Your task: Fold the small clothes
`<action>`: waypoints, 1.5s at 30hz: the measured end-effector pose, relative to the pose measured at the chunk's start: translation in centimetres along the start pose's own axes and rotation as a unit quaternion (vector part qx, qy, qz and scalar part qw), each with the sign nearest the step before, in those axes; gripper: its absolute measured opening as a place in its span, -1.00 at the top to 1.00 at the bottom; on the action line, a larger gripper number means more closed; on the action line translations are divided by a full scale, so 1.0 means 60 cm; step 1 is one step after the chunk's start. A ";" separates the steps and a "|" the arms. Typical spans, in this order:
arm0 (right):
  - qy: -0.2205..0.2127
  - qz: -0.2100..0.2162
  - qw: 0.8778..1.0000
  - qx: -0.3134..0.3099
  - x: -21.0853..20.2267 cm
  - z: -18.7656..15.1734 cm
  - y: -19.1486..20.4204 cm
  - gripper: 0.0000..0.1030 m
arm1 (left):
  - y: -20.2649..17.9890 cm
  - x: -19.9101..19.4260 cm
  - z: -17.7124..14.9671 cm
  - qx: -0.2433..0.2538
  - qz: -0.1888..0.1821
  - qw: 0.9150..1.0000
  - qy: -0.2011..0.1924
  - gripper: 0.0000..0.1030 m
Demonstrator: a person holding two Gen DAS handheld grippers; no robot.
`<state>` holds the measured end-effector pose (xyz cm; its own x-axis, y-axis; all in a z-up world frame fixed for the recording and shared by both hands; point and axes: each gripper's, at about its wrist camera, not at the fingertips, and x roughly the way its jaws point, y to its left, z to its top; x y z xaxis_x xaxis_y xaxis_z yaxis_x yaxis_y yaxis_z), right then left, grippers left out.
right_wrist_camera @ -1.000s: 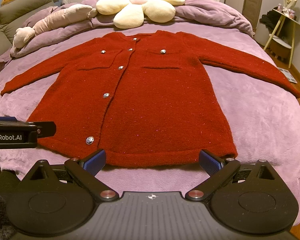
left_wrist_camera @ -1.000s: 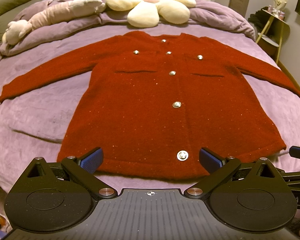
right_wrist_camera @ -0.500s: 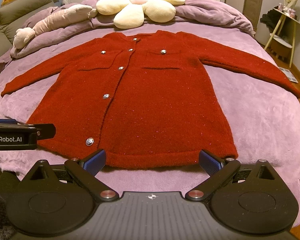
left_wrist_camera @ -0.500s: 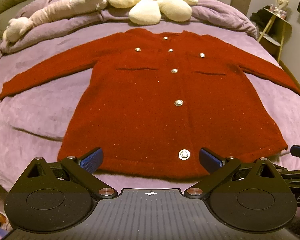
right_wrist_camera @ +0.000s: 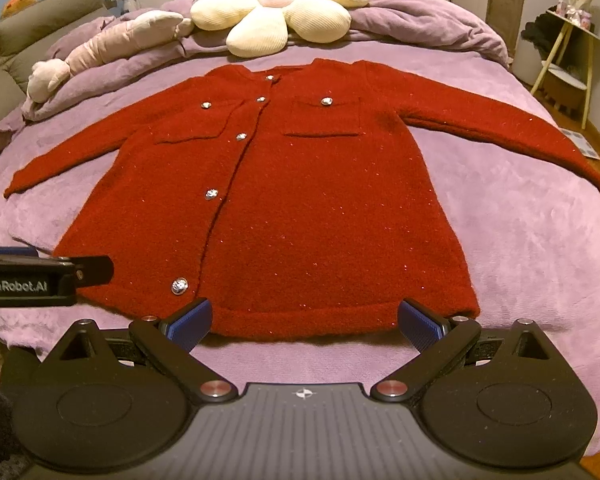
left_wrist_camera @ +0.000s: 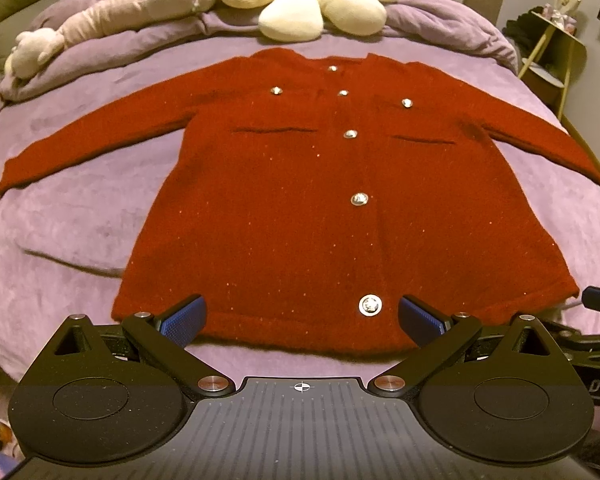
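Note:
A red knitted cardigan (left_wrist_camera: 300,200) with silver buttons lies flat on the purple bed cover, front up, both sleeves spread out to the sides; it also shows in the right wrist view (right_wrist_camera: 300,208). My left gripper (left_wrist_camera: 302,318) is open and empty, its blue pads just above the hem near the lowest button (left_wrist_camera: 369,305). My right gripper (right_wrist_camera: 305,320) is open and empty over the hem's right half. The left gripper's body (right_wrist_camera: 40,280) shows at the left of the right wrist view.
A purple bed cover (left_wrist_camera: 80,232) lies under the cardigan. A cream flower cushion (left_wrist_camera: 312,0) and a long plush toy (left_wrist_camera: 112,16) lie at the head of the bed. A small side table (right_wrist_camera: 568,60) stands to the right, beyond the bed's edge.
Both grippers have crept slightly forward toward the cardigan's hem. The cardigan has not moved and both grippers stay open.

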<state>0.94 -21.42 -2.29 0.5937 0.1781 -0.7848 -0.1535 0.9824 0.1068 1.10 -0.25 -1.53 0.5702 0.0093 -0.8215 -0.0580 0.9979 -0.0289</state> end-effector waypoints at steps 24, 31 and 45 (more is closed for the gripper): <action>-0.112 0.072 0.941 0.311 0.129 0.082 -0.339 -0.92 | 0.026 0.116 0.100 -0.026 0.033 0.998 -0.047 -1.00; -0.140 0.132 0.856 0.479 0.228 0.030 -0.515 -0.92 | 0.035 0.204 0.154 -0.060 0.016 0.997 -0.048 -1.00; -0.189 -0.019 0.785 0.589 0.244 0.089 -0.704 0.15 | 0.008 0.256 0.224 -0.034 0.026 0.995 -0.085 -1.00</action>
<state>20.35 -60.00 -15.02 0.8066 -0.0669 -0.5872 0.5751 0.3178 0.7538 20.84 1.21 -6.49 0.6950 0.0779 -0.7148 -0.1437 0.9891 -0.0319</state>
